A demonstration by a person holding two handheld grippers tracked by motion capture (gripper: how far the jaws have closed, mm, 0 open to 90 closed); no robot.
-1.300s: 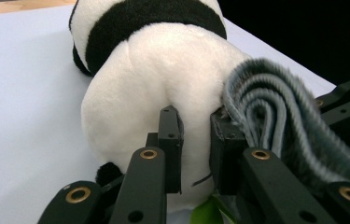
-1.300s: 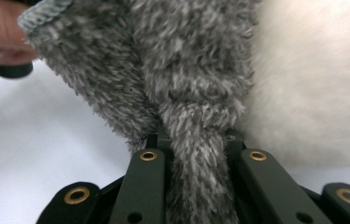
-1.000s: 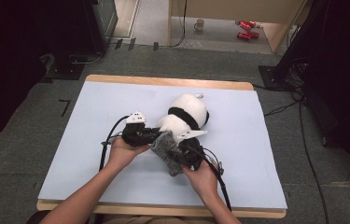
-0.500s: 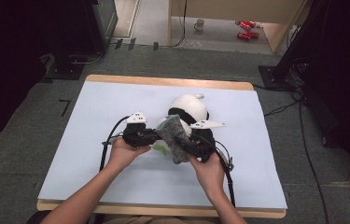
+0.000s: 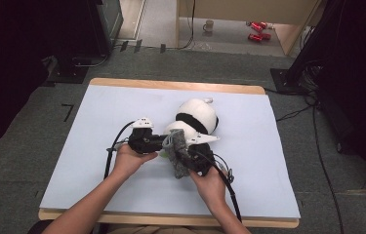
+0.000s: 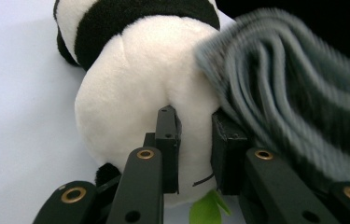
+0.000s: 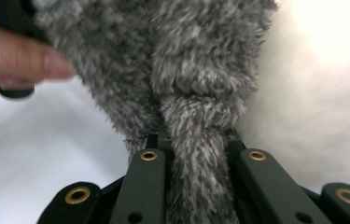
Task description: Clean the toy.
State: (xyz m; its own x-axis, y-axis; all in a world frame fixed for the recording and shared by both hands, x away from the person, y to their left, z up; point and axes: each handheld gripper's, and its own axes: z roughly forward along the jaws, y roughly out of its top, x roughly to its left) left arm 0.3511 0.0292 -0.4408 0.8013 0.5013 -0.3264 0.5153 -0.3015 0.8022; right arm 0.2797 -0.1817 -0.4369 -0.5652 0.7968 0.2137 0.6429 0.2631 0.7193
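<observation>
**Midway: a grey fuzzy cloth brought up to a plush panda**

Shown from above is a plush panda lying near the middle of a pale blue mat on a wooden table, with both grippers gathered at its near end. The left gripper is held at the panda's white rounded end; in the left gripper view its jaws are seen closed in on the white plush, a fold of which appears pinched between them, with a small green leaf-like tag just below. The right gripper is clamped on a grey fuzzy cloth; in the right gripper view a bunched strand of that cloth is seen running down between the jaws, which are drawn together on it, and the panda's white body lies just beside it.

As to progress, the work is judged to be at an intermediate stage. Both things have been gripped, and the cloth has been carried up against the panda's near end, touching or nearly touching it. The cloth is not yet spread over or wrapped around the toy: it hangs bunched from the right gripper. Whether it is meant as a garment or a cover cannot be told. Draping or fitting it, and releasing both grips, are taken to remain.
</observation>
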